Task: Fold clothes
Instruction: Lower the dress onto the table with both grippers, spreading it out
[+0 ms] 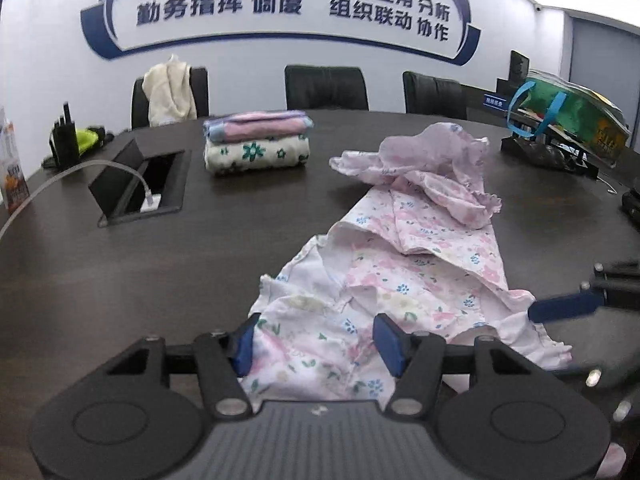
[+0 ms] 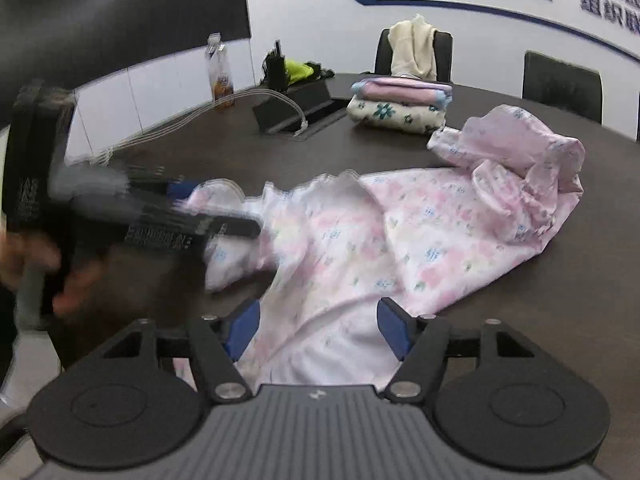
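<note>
— So, left to right: how far along?
— Two folded pieces [image 1: 256, 142] sit stacked far left on the tabletop [image 1: 120, 272]; the floral garment [image 1: 400, 272] sprawls rumpled, unfolded, at centre. Left tongs [image 1: 316, 344] gape apart over its near edge; right tongs [image 2: 318, 328] likewise, fabric between the pads but unclamped.
— Differences between views?
— Only the left shows a green bag [image 1: 568, 116]; only the right shows a blurred hand [image 2: 36, 268].
</note>
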Tool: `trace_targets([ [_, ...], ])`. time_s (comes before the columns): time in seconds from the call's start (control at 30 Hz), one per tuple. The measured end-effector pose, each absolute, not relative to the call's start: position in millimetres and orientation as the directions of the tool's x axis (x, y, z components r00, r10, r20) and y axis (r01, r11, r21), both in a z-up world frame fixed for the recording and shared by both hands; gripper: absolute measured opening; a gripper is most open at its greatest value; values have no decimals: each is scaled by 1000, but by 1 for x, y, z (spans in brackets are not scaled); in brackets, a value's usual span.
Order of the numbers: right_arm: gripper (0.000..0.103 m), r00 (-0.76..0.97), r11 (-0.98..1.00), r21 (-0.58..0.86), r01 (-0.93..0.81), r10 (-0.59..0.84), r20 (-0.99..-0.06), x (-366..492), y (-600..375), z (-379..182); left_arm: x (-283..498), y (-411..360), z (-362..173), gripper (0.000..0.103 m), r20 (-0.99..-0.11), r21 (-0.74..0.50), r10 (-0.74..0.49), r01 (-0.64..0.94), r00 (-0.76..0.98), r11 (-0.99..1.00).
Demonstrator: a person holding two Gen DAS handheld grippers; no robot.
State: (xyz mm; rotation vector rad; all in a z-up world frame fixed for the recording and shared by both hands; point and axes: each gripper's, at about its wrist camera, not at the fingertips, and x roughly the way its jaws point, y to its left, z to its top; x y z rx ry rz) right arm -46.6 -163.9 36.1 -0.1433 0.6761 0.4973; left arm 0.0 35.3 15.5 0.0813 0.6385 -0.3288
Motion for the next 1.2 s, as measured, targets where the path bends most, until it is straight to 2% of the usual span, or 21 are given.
trace_targets([
  [0.1, 61, 709, 904, -24, -427, 318, -630, -45, -163, 25, 2, 37, 12, 26, -611, -24, -260, 311, 748, 950],
  [0.17, 49, 710, 910, 0, -415, 324, -625, -46, -166, 23, 4, 39, 10, 21, -619, -20, -250, 303, 745, 953],
  [0.3, 39, 736, 921, 15, -389, 320, -597, -49, -171, 18, 8, 44, 7, 19, -628, -48, -254, 289, 735, 956],
  [0.47, 9, 760, 930, -35, -366, 277, -588, -57, -162, 18, 8, 49, 9, 16, -620, -66, -252, 270, 743, 961],
  [0.6, 4, 782, 924, -120, -364, 234, -578, -70, -142, 15, -5, 60, 24, 15, -582, -78, -233, 232, 779, 970],
  [0.8, 4, 714, 883, -34, -469, 356, -603, -97, -115, 20, -24, 77, 45, 18, -522, -98, -200, 174, 829, 980],
  [0.83, 6, 694, 869, -10, -495, 389, -605, -101, -109, 21, -27, 80, 49, 20, -512, -102, -194, 165, 837, 981],
  [0.9, 18, 637, 832, 81, -549, 479, -604, -102, -110, 27, -33, 86, 56, 29, -492, -110, -181, 146, 852, 983],
  [0.93, 34, 605, 809, 129, -573, 524, -600, -103, -111, 30, -37, 89, 59, 34, -482, -114, -175, 136, 859, 984],
  [0.97, 42, 594, 796, 169, -582, 558, -579, -102, -117, 36, -40, 91, 63, 46, -471, -119, -168, 127, 866, 985],
  [1.0, 42, 604, 793, 192, -578, 573, -553, -100, -126, 43, -43, 94, 67, 56, -461, -123, -162, 118, 872, 985],
  [1.1, 48, 718, 858, 156, -488, 497, -487, -88, -163, 66, -51, 76, 57, 61, -486, -106, -200, 170, 851, 980],
  [1.2, 52, 847, 954, 29, -300, 280, -452, -64, -201, 75, -58, 56, 46, 62, -514, -88, -240, 228, 823, 970],
])
